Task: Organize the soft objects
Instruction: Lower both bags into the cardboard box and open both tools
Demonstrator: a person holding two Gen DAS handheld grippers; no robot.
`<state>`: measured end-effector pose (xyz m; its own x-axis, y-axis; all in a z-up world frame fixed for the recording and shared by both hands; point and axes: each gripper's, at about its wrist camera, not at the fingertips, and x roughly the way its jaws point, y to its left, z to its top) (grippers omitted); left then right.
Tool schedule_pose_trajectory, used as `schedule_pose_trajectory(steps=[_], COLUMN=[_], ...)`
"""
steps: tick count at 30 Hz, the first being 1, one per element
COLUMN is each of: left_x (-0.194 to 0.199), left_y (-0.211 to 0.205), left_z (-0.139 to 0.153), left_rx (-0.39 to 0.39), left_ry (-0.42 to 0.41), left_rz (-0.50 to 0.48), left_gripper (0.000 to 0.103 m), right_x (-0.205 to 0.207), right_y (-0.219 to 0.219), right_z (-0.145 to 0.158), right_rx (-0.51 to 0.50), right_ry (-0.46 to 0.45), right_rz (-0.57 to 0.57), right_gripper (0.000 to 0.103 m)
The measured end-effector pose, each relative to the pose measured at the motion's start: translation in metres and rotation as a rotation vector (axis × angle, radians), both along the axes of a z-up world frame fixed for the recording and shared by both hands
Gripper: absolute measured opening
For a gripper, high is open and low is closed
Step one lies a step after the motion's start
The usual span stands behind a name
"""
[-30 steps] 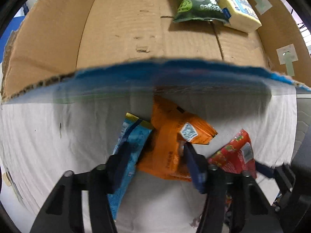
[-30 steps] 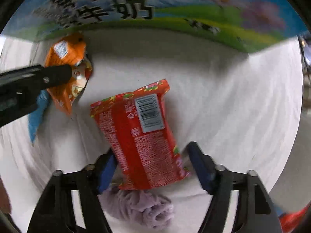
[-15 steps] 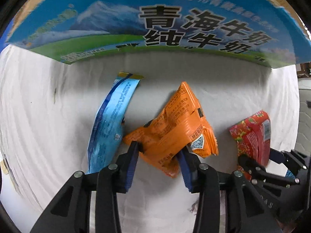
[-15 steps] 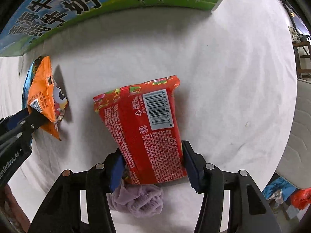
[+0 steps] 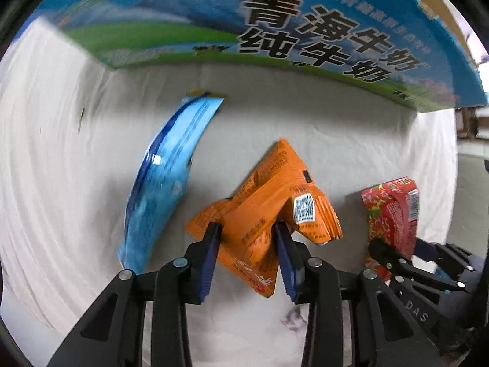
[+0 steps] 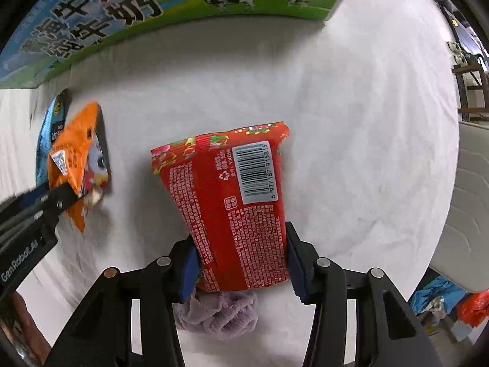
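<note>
My left gripper [image 5: 247,236] is shut on an orange snack bag [image 5: 269,208] and holds it above the white cloth. A blue snack bag [image 5: 162,180] lies on the cloth to its left. My right gripper [image 6: 240,250] is shut on a red snack bag [image 6: 235,202] with a barcode. The red bag also shows at the right in the left wrist view [image 5: 391,214]. The orange bag and the left gripper's finger show at the left in the right wrist view [image 6: 76,165]. The printed milk carton box [image 5: 275,21] stands behind them.
A lilac knitted cloth [image 6: 220,315] lies on the white cloth under the red bag. The box's printed side [image 6: 122,9] runs across the far side. Beyond the table's right edge are a white padded seat [image 6: 470,195] and floor clutter.
Both grippers have closed on their bags, the left on the orange one and the right on the red one. Both views have pulled back from the box.
</note>
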<state>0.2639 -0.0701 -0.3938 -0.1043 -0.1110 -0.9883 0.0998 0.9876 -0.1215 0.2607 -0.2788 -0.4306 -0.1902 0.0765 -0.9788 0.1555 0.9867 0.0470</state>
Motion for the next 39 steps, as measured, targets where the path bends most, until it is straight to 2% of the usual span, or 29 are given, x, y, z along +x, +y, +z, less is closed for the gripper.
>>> schedule_pose_trajectory(steps=[8, 11, 18, 20, 27, 33, 37, 39], left_x=[-0.024, -0.025, -0.01, 0.006, 0.044, 0.086, 0.122, 0.142], left_y=[0.023, 0.029, 0.022, 0.02, 0.009, 0.01, 0.013, 0.014], left_z=[0.032, 0.059, 0.136, 0.156, 0.198, 0.216, 0.214, 0.205], left_rx=[-0.058, -0.084, -0.121, -0.127, -0.153, -0.146, -0.123, -0.11], left_ry=[-0.038, -0.084, -0.238, -0.279, -0.375, -0.417, -0.414, -0.398], left_rz=[0.051, 0.056, 0.048, 0.039, 0.039, 0.044, 0.051, 0.058], left_gripper=[0.032, 0.032, 0.03, 0.03, 0.03, 0.03, 0.03, 0.03], right_x=[-0.012, -0.011, -0.007, -0.007, 0.011, 0.046, 0.074, 0.092], right_y=[-0.005, -0.008, 0.0, 0.0, 0.003, 0.004, 0.002, 0.0], right_z=[0.046, 0.078, 0.159, 0.178, 0.243, 0.255, 0.246, 0.228], right_rx=[0.069, 0.099, 0.123, 0.126, 0.14, 0.112, 0.073, 0.054], right_ry=[-0.054, -0.087, -0.225, -0.262, -0.366, -0.405, -0.397, -0.376], right_rz=[-0.042, -0.047, -0.018, -0.009, 0.012, 0.001, -0.011, -0.026], right_gripper=[0.05, 0.05, 0.049, 0.049, 0.049, 0.049, 0.049, 0.049])
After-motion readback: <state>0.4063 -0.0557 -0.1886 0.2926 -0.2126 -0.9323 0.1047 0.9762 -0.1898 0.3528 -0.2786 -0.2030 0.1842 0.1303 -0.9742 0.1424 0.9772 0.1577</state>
